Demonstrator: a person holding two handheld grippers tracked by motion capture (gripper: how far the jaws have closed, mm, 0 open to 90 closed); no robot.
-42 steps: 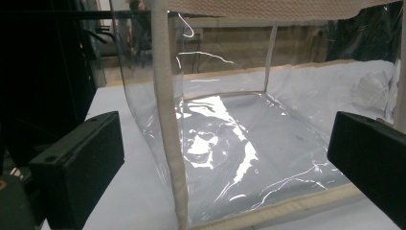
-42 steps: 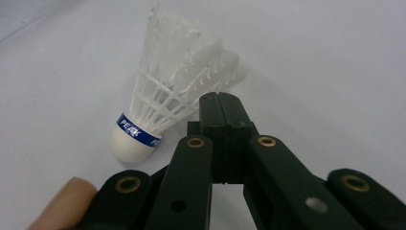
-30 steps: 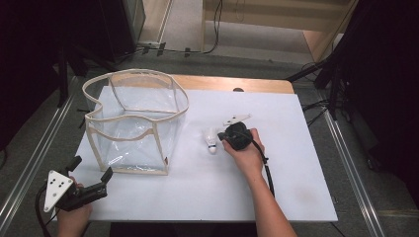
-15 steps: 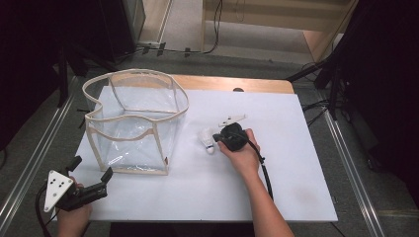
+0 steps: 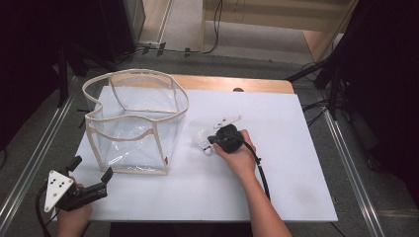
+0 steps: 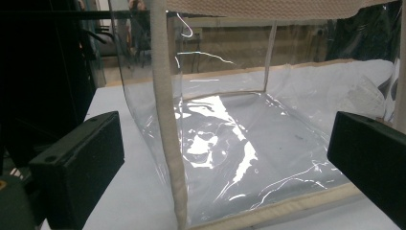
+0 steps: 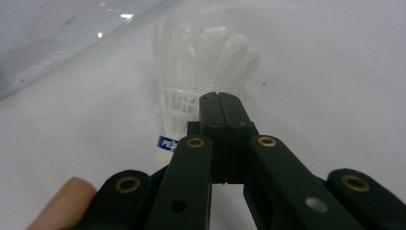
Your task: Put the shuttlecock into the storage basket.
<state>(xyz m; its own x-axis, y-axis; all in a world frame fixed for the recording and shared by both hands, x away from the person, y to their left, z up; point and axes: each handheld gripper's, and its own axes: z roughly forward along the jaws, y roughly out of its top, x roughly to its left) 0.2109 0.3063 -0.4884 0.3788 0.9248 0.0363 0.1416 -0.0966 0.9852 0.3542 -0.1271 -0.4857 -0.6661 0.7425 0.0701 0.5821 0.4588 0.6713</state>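
A white shuttlecock (image 5: 200, 141) lies on its side on the white table, right of a clear plastic bag (image 5: 136, 73) with beige trim. My right gripper (image 5: 211, 140) is held from above with its tips at the shuttlecock. In the right gripper view the black jaws of the right gripper (image 7: 220, 98) are pressed together, and the shuttlecock (image 7: 191, 67) lies just beyond and below them with its cork end and blue band nearest. My left gripper (image 5: 91, 169) rests open at the table's near left corner. Between its wide jaws the left gripper (image 6: 225, 139) faces the bag's corner seam (image 6: 167, 96).
The bag stands open-topped on the left half of the table (image 5: 296, 163), and its inside looks bare. A wooden strip (image 5: 237, 84) runs along the far edge. Metal rails and dark stands flank the table on both sides.
My right hand has shifted slightly left towards the bag, and the shuttlecock has moved a little with it. The left gripper has stayed where it was.
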